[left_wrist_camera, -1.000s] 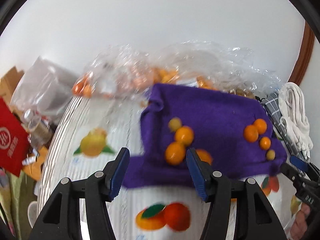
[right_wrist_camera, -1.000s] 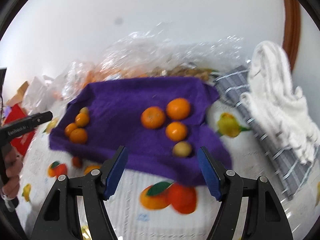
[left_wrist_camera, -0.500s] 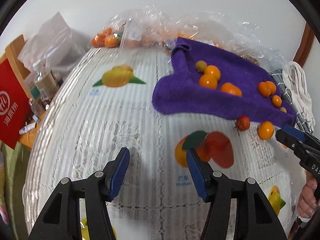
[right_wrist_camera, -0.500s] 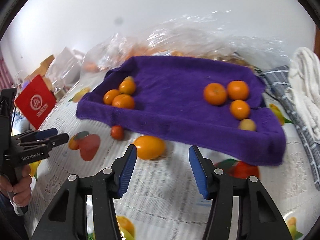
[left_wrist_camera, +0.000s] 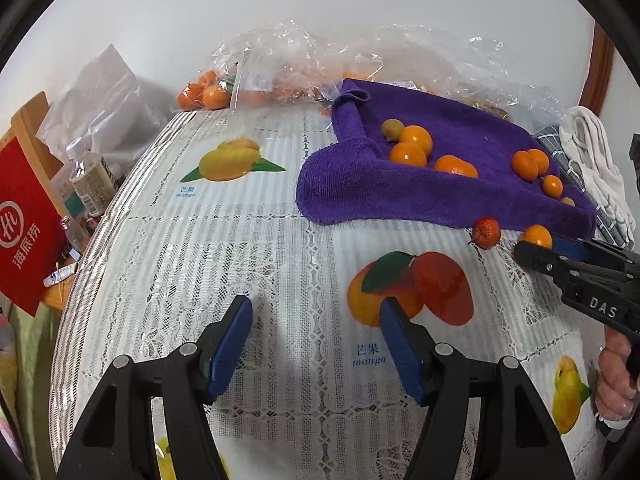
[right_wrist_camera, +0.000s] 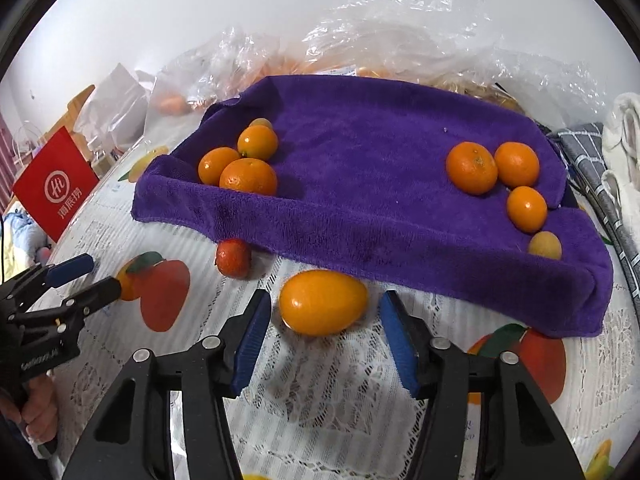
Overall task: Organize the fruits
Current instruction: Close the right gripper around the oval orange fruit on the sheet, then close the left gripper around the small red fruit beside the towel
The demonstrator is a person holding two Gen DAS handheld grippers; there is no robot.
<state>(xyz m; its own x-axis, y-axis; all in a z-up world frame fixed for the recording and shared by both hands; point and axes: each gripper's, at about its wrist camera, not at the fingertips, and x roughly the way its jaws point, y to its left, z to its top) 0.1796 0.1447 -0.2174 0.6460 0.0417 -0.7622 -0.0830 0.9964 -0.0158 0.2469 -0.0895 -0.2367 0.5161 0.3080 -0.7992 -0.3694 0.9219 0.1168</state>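
tablecloth [left_wrist_camera: 280, 248]: "芒果 mango" | right claw [left_wrist_camera: 536, 246]: "DAS" | red bag [left_wrist_camera: 24, 220]: "海底捞"

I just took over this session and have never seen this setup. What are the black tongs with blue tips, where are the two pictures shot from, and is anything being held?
There is no robot: a person holds a hand-held gripper in each hand, with a camera looking along its fingers. One picture is from the left gripper, the other from the right gripper. On the tablecloth lies a purple towel carrying small oranges. Two fruits sit off it: an oval orange fruit and a small red fruit. The right gripper's fingers are closing around the oval fruit but not yet touching it. The left gripper is opening, with nothing between its fingers.
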